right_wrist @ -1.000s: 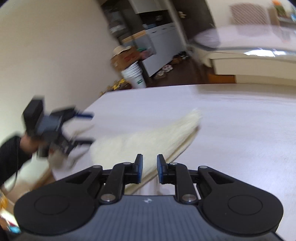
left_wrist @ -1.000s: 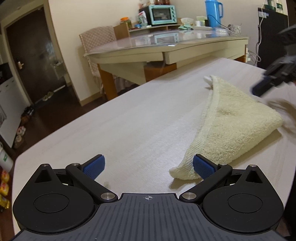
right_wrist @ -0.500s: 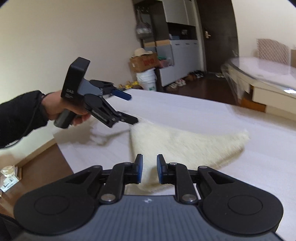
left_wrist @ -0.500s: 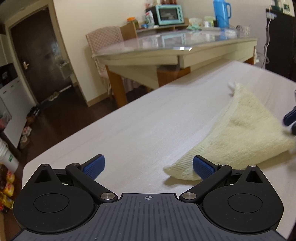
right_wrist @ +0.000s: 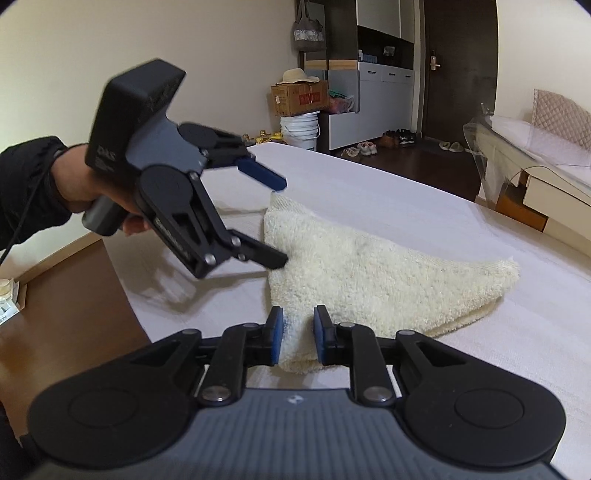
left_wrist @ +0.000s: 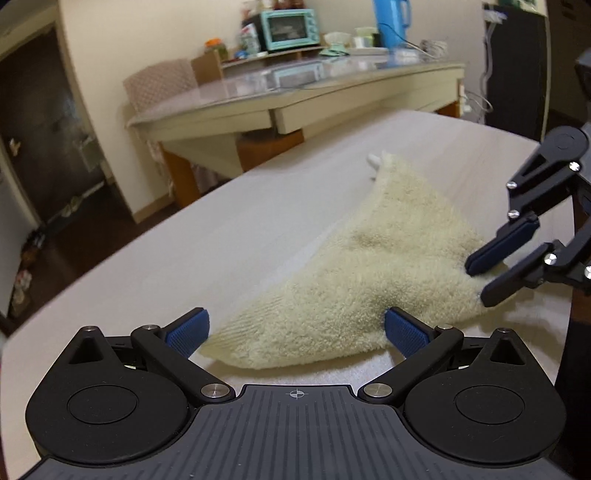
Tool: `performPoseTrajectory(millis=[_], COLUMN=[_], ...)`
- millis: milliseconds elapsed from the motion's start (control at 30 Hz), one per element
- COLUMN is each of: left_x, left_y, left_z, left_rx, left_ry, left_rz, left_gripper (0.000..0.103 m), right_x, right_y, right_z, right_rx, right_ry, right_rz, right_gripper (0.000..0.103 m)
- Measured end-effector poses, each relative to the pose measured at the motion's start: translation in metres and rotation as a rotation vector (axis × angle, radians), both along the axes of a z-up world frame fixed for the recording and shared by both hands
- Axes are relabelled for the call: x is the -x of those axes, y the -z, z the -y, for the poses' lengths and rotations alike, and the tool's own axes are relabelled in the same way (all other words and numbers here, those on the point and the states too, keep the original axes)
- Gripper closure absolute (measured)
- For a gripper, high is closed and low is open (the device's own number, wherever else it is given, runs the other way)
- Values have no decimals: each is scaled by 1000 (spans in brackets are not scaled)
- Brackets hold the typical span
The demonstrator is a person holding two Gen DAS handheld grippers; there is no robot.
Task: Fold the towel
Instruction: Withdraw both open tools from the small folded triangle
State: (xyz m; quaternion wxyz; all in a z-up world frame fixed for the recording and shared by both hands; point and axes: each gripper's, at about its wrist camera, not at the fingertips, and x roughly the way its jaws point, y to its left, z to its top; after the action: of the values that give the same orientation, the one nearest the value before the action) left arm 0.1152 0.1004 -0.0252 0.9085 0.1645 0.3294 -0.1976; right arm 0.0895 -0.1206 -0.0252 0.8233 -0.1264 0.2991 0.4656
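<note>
The counter (left_wrist: 229, 236) is a pale, matte, wood-grain surface with a rounded edge. Beyond it in the left wrist view stands a glass-topped table (left_wrist: 295, 99) carrying a teal oven (left_wrist: 290, 28) and a blue jug (left_wrist: 389, 16); a dark door (left_wrist: 40, 140) lies to the left. The right wrist view shows brown flooring, a white bucket (right_wrist: 300, 129), a cardboard box (right_wrist: 300, 99) with a hat on it, grey cabinets (right_wrist: 373, 99) and shoes by a second door.

The towel (left_wrist: 362, 280) lies flat on the counter near its edge, folded into a rough triangle. It is cream, thick, looped terry with ribbed hems.

The left gripper (left_wrist: 294, 330) is held low over the counter, level with the towel. Its fingers (left_wrist: 188, 328) are spread wide, bracketing the nearest towel corner without closing on it. In the right wrist view the person's hand (right_wrist: 92, 192), in a dark sleeve, grips the handle, and one black finger touches the towel's edge.

The right gripper (right_wrist: 298, 334) comes in from the side. Its blue-padded fingers (right_wrist: 276, 336) stand narrowly apart with a towel corner (right_wrist: 295, 358) between them; whether the pads press the cloth cannot be told.
</note>
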Motion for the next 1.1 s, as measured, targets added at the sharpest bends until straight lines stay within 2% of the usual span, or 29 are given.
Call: performPoseTrajectory(millis=[67, 133, 200, 433, 633, 767, 1100], left_x=[7, 14, 22, 55, 75, 80, 95], left_y=[-5, -10, -14, -20, -16, -12, -13], left_z=[0, 1, 3, 27, 49, 57, 68], left_rx=[-3, -1, -1, -44, 2, 38, 59], left_ry=[-34, -68, -102, -243, -296, -324, -347], left_rz=[3, -5, -12, -50, -76, -90, -84], left_gripper=[0, 0, 0, 0, 0, 0, 0], right_x=[1, 4, 7, 30, 48, 56, 72], right_y=[-5, -11, -14, -14, -17, -18, -21], right_z=[6, 14, 24, 54, 69, 78, 96], right_rx=[-17, -32, -52, -51, -72, -86, -87], right_ry=[13, 36, 67, 164, 210, 220, 258], right_rz=[-2, 4, -4, 12, 27, 28, 37], right_gripper=[72, 55, 54, 36, 28, 27, 22])
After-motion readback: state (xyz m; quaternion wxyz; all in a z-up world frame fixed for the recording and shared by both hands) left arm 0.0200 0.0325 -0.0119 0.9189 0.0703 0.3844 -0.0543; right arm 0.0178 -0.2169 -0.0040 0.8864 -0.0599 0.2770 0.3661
